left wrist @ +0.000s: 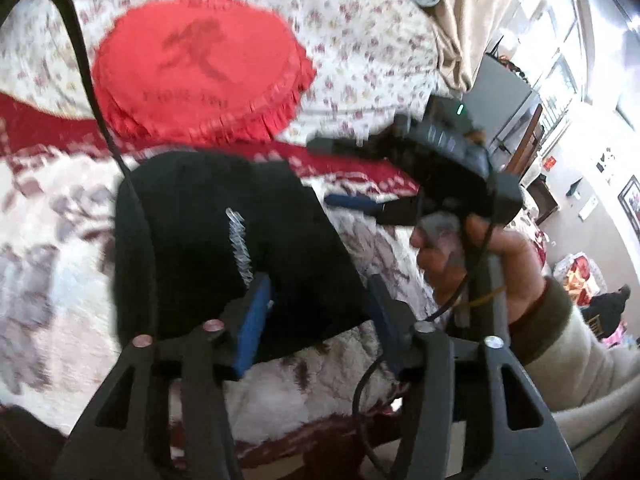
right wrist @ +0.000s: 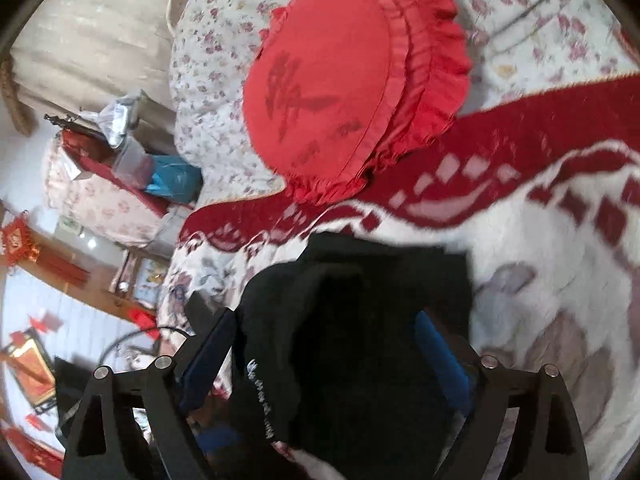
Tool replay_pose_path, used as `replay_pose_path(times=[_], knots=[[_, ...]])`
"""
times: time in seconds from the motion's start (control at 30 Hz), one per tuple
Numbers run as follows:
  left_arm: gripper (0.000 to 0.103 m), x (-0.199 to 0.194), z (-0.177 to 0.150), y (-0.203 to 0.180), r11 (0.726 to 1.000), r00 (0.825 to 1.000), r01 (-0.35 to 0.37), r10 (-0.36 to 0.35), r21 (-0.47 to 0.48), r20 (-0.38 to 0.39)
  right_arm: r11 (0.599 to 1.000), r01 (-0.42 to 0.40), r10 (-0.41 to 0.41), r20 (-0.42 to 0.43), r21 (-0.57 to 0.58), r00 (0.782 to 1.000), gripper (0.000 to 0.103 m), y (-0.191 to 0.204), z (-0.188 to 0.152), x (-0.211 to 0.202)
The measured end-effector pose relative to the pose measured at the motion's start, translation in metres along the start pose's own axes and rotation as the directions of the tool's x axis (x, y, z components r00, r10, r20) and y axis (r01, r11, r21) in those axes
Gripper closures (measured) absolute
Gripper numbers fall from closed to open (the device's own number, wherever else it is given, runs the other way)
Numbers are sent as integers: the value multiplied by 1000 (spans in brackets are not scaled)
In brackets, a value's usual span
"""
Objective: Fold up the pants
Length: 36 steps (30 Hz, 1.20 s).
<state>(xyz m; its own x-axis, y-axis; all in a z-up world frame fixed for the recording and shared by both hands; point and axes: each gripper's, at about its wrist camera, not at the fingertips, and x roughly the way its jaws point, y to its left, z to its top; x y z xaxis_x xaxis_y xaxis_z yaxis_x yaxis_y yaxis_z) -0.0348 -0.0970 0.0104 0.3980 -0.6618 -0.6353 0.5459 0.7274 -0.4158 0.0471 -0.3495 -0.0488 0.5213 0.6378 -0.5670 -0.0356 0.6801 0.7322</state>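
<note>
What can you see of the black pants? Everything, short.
The black pants look like soft dark fabric, folded into a compact block lying flat on the red-and-white patterned blanket, just below the red ruffled cushion. A row of pale lettering marks one edge. No fingers clearly press on them.

We cannot read the blurred dark motif on the red cushion [left wrist: 200,68]; at six o'clock our gripper frames hide the black pants' [right wrist: 360,340] near edge.

1 black pants [left wrist: 224,240], 1 red cushion [left wrist: 200,68], 2 grippers: left gripper [left wrist: 316,320], right gripper [right wrist: 332,356].
</note>
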Motion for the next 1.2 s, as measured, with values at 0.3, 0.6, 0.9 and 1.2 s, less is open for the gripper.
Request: replay_pose_path(times=[0.3, 0.6, 0.9, 1.2], knots=[[44, -18, -9, 56, 976, 978, -205, 207, -68, 21, 989, 130, -136, -79, -76, 987, 13, 13, -25, 40], [44, -3, 0, 54, 968, 971, -237, 240, -77, 22, 954, 111, -125, -32, -278, 992, 84, 52, -32, 50], [44, 17, 8, 46, 968, 970, -241, 241, -72, -7, 844, 340, -358, 37, -415, 933, 85, 46, -45, -6], [44, 45, 5, 55, 958, 960, -272, 263, -91, -97, 854, 421, -431, 39, -304, 902, 54, 17, -29, -13]])
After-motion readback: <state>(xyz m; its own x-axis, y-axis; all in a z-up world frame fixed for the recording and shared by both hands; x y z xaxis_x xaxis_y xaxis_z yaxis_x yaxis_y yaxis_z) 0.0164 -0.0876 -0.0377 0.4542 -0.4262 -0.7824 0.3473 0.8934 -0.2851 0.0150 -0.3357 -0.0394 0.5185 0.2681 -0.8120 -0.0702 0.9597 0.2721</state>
